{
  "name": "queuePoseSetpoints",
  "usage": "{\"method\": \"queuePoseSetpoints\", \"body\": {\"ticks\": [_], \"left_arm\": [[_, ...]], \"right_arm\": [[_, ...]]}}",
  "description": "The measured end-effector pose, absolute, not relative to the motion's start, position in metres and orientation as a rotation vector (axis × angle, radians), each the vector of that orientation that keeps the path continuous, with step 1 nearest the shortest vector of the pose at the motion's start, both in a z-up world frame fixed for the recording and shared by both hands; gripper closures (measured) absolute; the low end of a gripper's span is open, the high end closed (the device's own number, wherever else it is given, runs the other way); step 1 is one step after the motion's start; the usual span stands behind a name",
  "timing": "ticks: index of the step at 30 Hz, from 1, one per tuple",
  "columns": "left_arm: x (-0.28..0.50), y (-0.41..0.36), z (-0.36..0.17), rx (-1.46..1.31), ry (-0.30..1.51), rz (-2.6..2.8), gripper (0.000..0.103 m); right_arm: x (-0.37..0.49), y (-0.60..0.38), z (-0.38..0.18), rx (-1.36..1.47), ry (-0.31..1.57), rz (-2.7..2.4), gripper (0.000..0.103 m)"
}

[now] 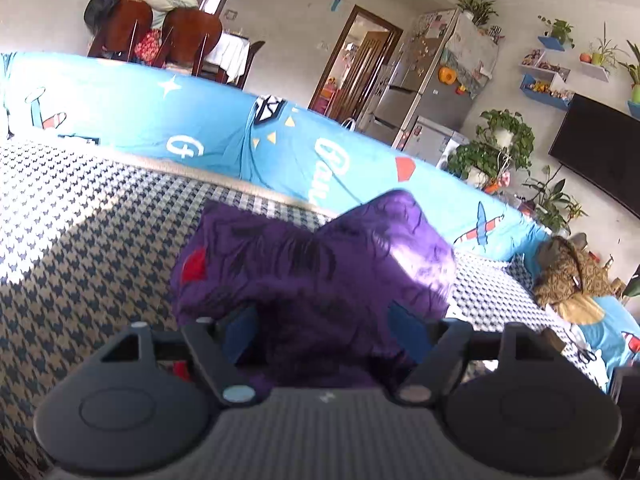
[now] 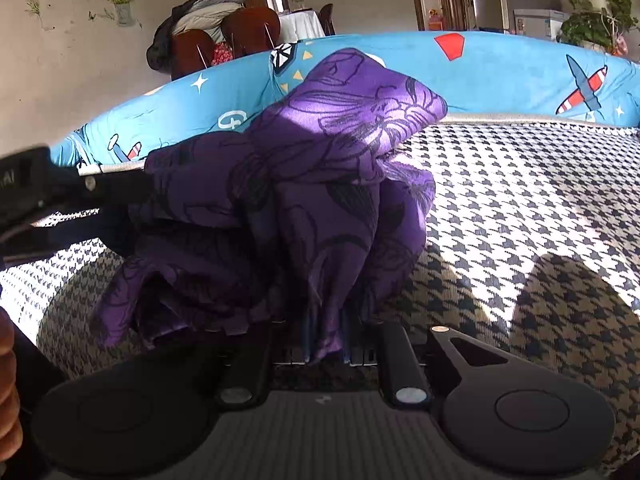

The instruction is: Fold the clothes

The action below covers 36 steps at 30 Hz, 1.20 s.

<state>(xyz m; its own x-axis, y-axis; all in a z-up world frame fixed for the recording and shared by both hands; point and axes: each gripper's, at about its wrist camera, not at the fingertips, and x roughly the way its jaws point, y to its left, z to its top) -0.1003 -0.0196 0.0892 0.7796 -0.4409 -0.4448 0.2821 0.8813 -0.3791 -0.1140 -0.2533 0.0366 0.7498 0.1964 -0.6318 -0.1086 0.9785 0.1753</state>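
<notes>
Pinching purple floral garment (image 2: 304,168): right hand-held gripper (image 2: 324,344) | left hand-held gripper (image 1: 324,328) spread, cloth between | risk: bundle sags, fold collapses on houndstooth bed (image 2: 520,184)

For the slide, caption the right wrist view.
Right tongs pinch a purple garment bunched on the houndstooth cover.

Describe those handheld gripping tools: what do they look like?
Each is matte black plastic: a ribbed grey-black centre plate flanked by two round housings, with angled link arms on silver pivot pins. The left gripper has blue finger pads; the right gripper is built alike. Pale lettering marks the left tool's side. No cables visible.
</notes>
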Motion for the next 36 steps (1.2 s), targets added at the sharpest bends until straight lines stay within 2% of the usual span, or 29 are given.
{"method": "queuePoseSetpoints", "body": {"ticks": [2,6,8,15,17,20,21,26,28,29,30,31,32,36], "left_arm": [[-0.097,-0.025,0.096,-0.294,0.531,-0.391,0.017],[-0.083,-0.037,0.091,-0.263,0.552,-0.388,0.015],[-0.076,-0.042,0.08,-0.244,0.589,-0.36,0.015],[-0.069,-0.041,0.033,-0.215,0.71,-0.261,0.015],[-0.069,-0.039,0.027,-0.208,0.723,-0.248,0.014],[-0.069,-0.035,0.02,-0.22,0.744,-0.23,0.014],[-0.07,-0.035,0.018,-0.219,0.747,-0.226,0.014],[-0.071,-0.034,0.014,-0.205,0.763,-0.203,0.014],[-0.072,-0.035,0.015,-0.201,0.768,-0.201,0.014],[-0.072,-0.035,0.015,-0.198,0.769,-0.2,0.014],[-0.073,-0.035,0.016,-0.193,0.772,-0.197,0.014],[-0.074,-0.035,0.017,-0.19,0.773,-0.194,0.014],[-0.075,-0.035,0.018,-0.187,0.773,-0.19,0.014],[-0.079,-0.035,0.021,-0.181,0.775,-0.17,0.014]], "right_arm": [[-0.118,-0.256,0.039,0.141,0.691,0.169,0.086],[-0.126,-0.259,0.053,0.156,0.613,0.177,0.085],[-0.127,-0.26,0.059,0.169,0.585,0.175,0.073],[-0.119,-0.267,0.064,0.245,0.528,0.146,0.051],[-0.112,-0.269,0.064,0.282,0.522,0.142,0.048],[-0.096,-0.271,0.064,0.338,0.524,0.144,0.034],[-0.09,-0.27,0.063,0.351,0.524,0.139,0.031],[-0.064,-0.266,0.056,0.407,0.532,0.137,0.031],[-0.061,-0.261,0.053,0.403,0.535,0.143,0.035],[-0.061,-0.259,0.052,0.399,0.537,0.152,0.051],[-0.061,-0.257,0.052,0.389,0.542,0.162,0.06],[-0.061,-0.255,0.052,0.377,0.547,0.17,0.076],[-0.064,-0.252,0.053,0.354,0.541,0.165,0.085],[-0.078,-0.249,0.057,0.251,0.523,0.073,0.091]]}}
